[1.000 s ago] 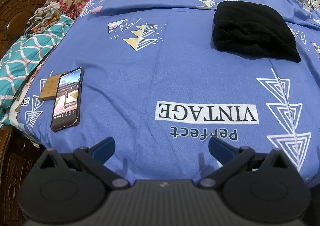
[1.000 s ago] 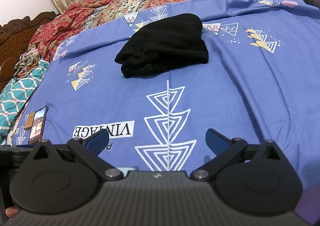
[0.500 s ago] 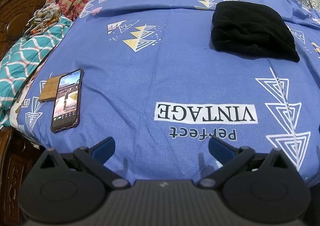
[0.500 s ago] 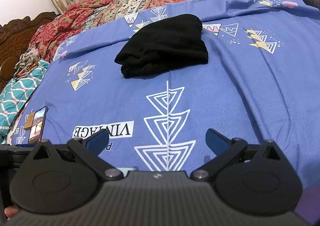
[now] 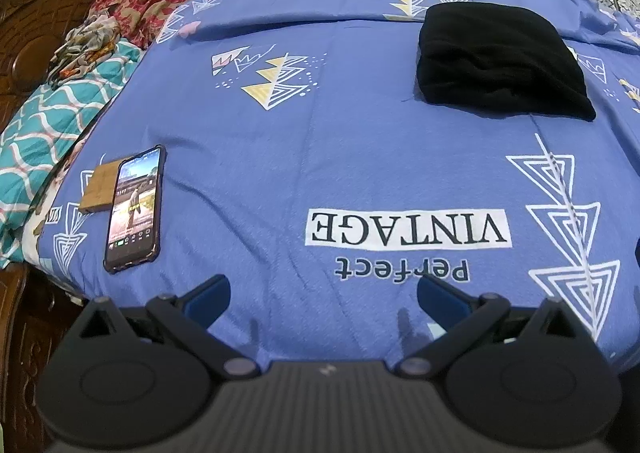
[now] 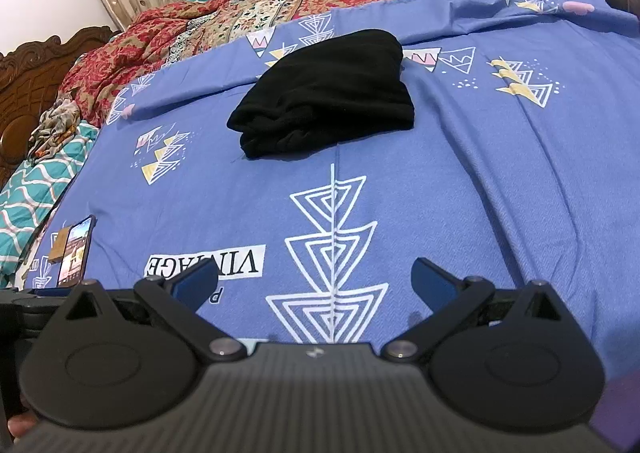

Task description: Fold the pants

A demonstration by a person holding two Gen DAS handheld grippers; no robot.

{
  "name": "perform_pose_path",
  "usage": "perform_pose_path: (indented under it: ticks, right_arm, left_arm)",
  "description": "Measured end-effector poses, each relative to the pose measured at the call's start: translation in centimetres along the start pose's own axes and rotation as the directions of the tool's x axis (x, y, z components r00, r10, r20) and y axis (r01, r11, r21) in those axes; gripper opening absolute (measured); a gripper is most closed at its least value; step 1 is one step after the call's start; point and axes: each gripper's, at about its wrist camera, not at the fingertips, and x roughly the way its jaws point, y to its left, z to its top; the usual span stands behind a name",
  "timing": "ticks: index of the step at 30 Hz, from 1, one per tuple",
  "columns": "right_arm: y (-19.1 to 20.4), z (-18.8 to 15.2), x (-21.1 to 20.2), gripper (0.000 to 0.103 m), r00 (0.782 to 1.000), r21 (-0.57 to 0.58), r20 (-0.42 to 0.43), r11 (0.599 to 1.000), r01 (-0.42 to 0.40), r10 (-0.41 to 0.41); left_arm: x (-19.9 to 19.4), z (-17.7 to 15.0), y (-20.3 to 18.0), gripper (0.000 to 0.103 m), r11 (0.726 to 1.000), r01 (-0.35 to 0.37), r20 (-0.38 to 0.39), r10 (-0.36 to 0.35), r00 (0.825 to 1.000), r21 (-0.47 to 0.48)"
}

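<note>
The black pants [image 6: 326, 93] are lying as a compact, layered bundle on the far part of the blue bedsheet [image 6: 460, 189], well apart from both tools. In the left wrist view the same bundle [image 5: 496, 61] is sitting far and to the right. It looks folded several times over already, so I judge the task to be at or near its finish, with only a tidy-up or a final check left.

The left gripper [image 5: 322, 293] is hovering over the near edge of the sheet with its jaws spread wide, holding nothing. The right gripper [image 6: 316, 279] is doing the same, wide and empty, above the white triangle print.

If a last fold or squaring is wanted, both tools are needing to travel far across the bed first. The near-left edge of the bundle is showing loose, rumpled layers (the likeliest spot to slip apart), so each gripper should be pinching through all layers at a corner, not just the top one, and lifting evenly. Dragging would be wrinkling the sheet underneath.

A phone [image 5: 134, 209] with a lit screen is resting at the near left on a small brown card [image 5: 98, 189], clear of the working path.
</note>
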Motion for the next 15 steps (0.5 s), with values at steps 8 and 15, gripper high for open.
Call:
perform_pose_path:
  ticks: [8, 15]
  right_arm:
    - [-0.34, 0.30, -0.10, 0.103, 1.000, 0.005, -0.004, 1.000, -0.004, 0.004]
    - [-0.64, 0.27, 0.11, 0.103, 1.000, 0.013, -0.009, 1.000, -0.007, 0.007]
  left_arm:
    - [-0.03, 0.05, -0.26, 0.103, 1.000, 0.001, 0.003, -0.001, 1.000, 0.013]
    - [-0.06, 0.01, -0.43, 0.103, 1.000, 0.001, 0.005, -0.001, 1.000, 0.022]
